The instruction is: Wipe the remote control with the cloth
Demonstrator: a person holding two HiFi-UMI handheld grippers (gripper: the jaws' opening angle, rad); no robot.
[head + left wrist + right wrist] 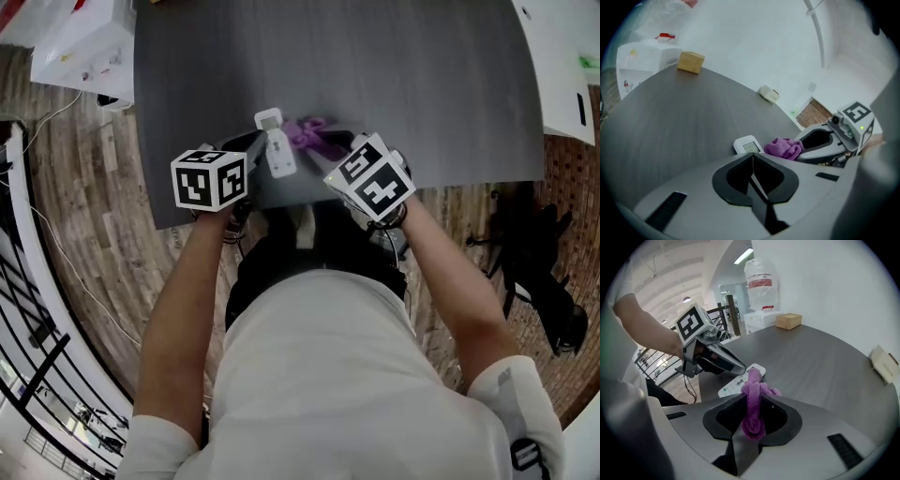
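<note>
The right tongs [753, 404] are closed on the cloth [757, 389], which is pinched as a narrow purple fold, with a bunched end reaching onto the remote [736, 383]. The left tongs [752, 157] are shut with nothing between the jaws. Their tip is seen over the remote's near half, but whether it presses down cannot be told. The remote lies flat on the bench [422, 94], close to the edge nearest the person.

Several risks are judged from this. Since the remote is not clamped and is at most pinned from above, it could be slid or spun by a sideways wipe. A stroke drawn toward the person could push it off the near edge.

Only a thin fold of cloth is gripped, so it could be dragged out of the jaws if it catches on the buttons. Little cloth projects past the right tongs, so the hard jaw tips could scrape the casing or press keys if lowered too far.

The two tongs are held close together, and a long stroke could bring them into collision.
</note>
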